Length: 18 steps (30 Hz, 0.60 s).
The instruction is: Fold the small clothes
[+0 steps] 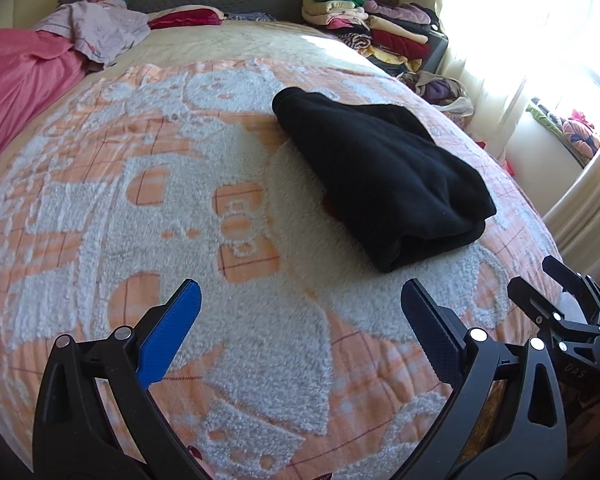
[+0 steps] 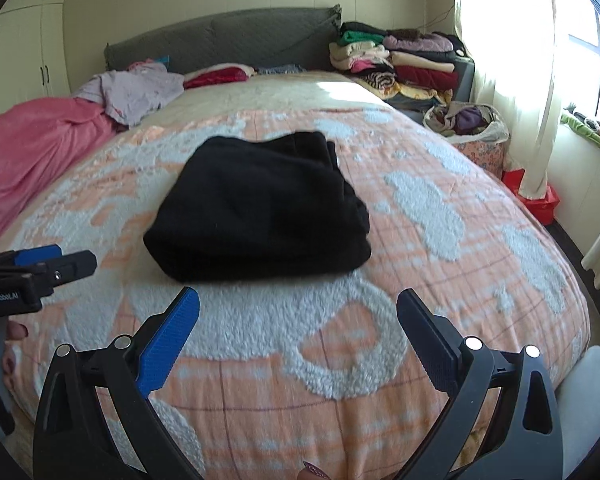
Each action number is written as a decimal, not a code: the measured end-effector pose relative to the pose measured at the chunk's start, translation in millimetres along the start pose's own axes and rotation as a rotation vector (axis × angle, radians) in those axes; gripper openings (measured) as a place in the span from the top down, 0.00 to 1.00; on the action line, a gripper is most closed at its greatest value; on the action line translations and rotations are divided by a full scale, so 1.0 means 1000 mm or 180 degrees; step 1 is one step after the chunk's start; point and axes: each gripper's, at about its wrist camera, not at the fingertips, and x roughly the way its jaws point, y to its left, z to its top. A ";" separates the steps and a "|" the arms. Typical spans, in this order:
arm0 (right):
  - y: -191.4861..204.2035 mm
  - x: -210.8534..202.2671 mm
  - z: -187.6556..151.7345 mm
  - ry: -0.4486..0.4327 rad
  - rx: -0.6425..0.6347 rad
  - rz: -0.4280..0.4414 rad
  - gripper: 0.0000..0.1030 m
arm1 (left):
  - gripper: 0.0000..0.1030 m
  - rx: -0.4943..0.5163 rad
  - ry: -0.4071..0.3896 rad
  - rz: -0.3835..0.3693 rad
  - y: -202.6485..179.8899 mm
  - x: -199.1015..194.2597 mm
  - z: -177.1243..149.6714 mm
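A black garment (image 1: pixel 380 176) lies folded into a thick rectangle on the orange and white bedspread (image 1: pixel 180 220). It also shows in the right wrist view (image 2: pixel 260 208), just ahead of my right gripper. My left gripper (image 1: pixel 300 300) is open and empty, above the bedspread, near and left of the garment. My right gripper (image 2: pixel 298 308) is open and empty, a little short of the garment's near edge. The right gripper shows at the right edge of the left wrist view (image 1: pixel 548 280). The left gripper shows at the left edge of the right wrist view (image 2: pixel 66 260).
A pink blanket (image 2: pixel 36 152) and a lilac cloth (image 2: pixel 136 88) lie at the bed's far left. A stack of folded clothes (image 2: pixel 400 60) stands at the far right by the grey headboard (image 2: pixel 220 40). A bag of clothes (image 2: pixel 468 124) and a red box (image 2: pixel 536 196) sit beside the bed.
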 end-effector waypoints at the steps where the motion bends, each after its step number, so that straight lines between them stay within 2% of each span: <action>1: 0.000 0.001 -0.002 0.0023 0.0023 0.0019 0.04 | 0.09 -0.0007 0.0019 0.0018 0.001 0.001 -0.003; 18: -0.005 0.003 0.001 0.0088 0.0106 0.0052 0.04 | 0.09 -0.0027 0.0097 0.0161 0.001 0.002 -0.006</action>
